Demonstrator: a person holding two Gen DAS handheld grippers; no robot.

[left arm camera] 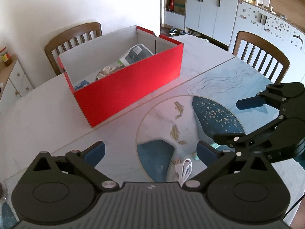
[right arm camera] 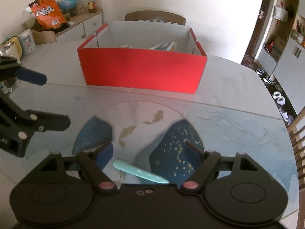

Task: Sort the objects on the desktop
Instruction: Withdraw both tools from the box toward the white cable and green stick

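A red cardboard box (left arm camera: 124, 93) stands open on the table and holds several packets (left arm camera: 136, 54). My left gripper (left arm camera: 150, 150) hangs open above the table; a coiled white USB cable (left arm camera: 184, 168) lies just below its right finger. My right gripper (right arm camera: 149, 152) is also open, and a slim teal stick (right arm camera: 139, 172) lies on the table between and slightly behind its fingers, not touched. The left wrist view shows the right gripper (left arm camera: 240, 121) to the right, with a bit of the teal stick (left arm camera: 214, 145) under it. The box (right arm camera: 143, 70) is straight ahead in the right wrist view, the left gripper (right arm camera: 45, 100) at its left edge.
The table (left arm camera: 238, 80) has a round inlay painted with fish (left arm camera: 178, 109). Wooden chairs (left arm camera: 74, 38) stand behind the box and at the right (left arm camera: 261, 51). A glass (right arm camera: 9, 84) sits near the left gripper. A side cabinet bears an orange snack bag (right arm camera: 47, 11).
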